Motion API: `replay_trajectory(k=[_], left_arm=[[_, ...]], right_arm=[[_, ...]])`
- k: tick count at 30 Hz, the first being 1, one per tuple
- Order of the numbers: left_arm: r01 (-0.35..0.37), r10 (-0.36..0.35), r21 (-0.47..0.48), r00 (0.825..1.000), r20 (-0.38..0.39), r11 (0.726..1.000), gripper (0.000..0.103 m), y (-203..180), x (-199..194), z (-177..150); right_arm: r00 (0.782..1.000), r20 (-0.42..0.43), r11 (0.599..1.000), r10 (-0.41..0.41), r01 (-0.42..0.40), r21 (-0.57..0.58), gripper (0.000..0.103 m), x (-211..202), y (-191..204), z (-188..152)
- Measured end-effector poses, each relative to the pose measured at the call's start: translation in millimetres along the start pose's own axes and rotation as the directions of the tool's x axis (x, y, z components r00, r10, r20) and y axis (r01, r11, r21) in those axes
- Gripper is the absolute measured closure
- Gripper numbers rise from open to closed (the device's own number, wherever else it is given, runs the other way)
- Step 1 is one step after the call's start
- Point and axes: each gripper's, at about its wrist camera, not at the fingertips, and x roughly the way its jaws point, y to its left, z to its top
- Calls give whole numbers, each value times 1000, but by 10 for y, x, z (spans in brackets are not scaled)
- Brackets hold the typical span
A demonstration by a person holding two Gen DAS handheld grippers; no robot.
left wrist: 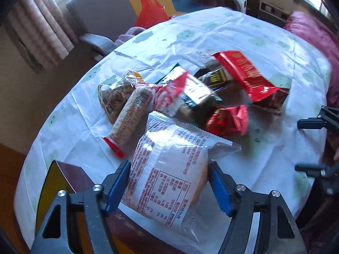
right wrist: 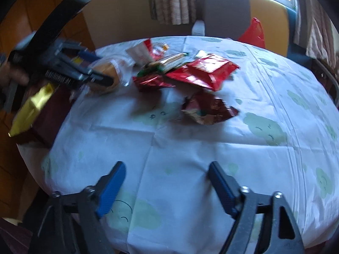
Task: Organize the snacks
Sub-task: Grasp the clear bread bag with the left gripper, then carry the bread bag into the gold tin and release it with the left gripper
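Note:
My left gripper [left wrist: 169,187] is shut on a clear bread packet [left wrist: 169,169] with red print, its blue pads [left wrist: 118,186] pressed on both sides at the table's near edge. The right wrist view shows the same gripper [right wrist: 101,74], held by a hand, around the bun packet [right wrist: 108,72] at the far left. A heap of snacks lies mid-table: a big red packet [left wrist: 250,78], a sesame bar [left wrist: 131,114], a red foil packet [left wrist: 228,120]. My right gripper [right wrist: 167,188] is open over bare cloth, with nothing between its fingers; it also shows at the right edge [left wrist: 311,145].
A white tablecloth [right wrist: 190,148] with green prints covers the round table. A crumpled dark red packet [right wrist: 207,110] lies apart from the heap. A yellow packet [right wrist: 31,110] rests on a dark brown box-like thing [right wrist: 48,122] at the left edge. A chair [left wrist: 99,10] and a red bag [left wrist: 150,10] stand behind.

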Motion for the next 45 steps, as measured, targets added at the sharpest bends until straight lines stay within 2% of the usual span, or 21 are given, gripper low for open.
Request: replay_trajectory(k=[5,9,11,16,18,20,24,28,31,33,34,37,40,42,43,45], left_arm=[[33,-23,-142,997,70,989,30,-230,-316,-164],[75,-48,-215,990,129,974,30,-454,-586,-371],[89,-51,-243,986,160,966,30,-530,-699,-470],[81,-14,-316,978,206,945,30,-585,-942,-730],[127,-40,-351,969,245,928,30,-550,-1057,-814],[141,-33,-373,959,281,917,30,-524,-1202,-859],[157,-14,-421,947,322,893,30,-409,-1414,-932],[143,25,-469,942,334,872,30,-257,-1555,-1073],[138,51,-516,941,334,845,30,-122,-1608,-1222],[121,75,-546,943,323,829,30,-44,-1620,-1321],[115,84,-565,946,314,817,30,14,-1621,-1379],[102,106,-617,951,291,780,30,169,-1619,-1529],[94,124,-688,957,260,720,30,405,-1579,-1649],[72,144,-739,964,225,670,30,596,-1516,-1707],[63,150,-757,966,210,651,30,667,-1485,-1719],[48,155,-801,973,173,597,30,856,-1392,-1750]], right_arm=[[999,15,991,-40,38,126,37,-153,-348,-33],[997,16,986,-69,66,156,40,-231,-538,-26],[997,22,986,-75,71,152,47,-258,-582,9],[999,43,993,9,-14,114,53,-304,-450,264],[998,51,995,44,-49,85,55,-273,-361,444],[995,66,995,76,-79,52,56,-240,-257,663],[990,81,989,114,-105,-105,56,-107,81,1115],[990,-11,944,140,-136,-301,53,196,438,1544],[985,-91,918,145,-168,-358,44,456,594,1833],[979,-157,904,129,-181,-386,42,680,689,2008],[979,-176,897,105,-170,-408,42,765,727,2058],[957,-287,871,25,-162,-463,42,1090,807,2136],[919,-390,857,-47,-164,-488,44,1413,849,2119],[918,-391,830,-62,-170,-531,60,1468,918,2063],[911,-408,834,-51,-186,-520,66,1477,939,2045],[921,-389,812,-35,-200,-548,67,1405,1027,1951]])
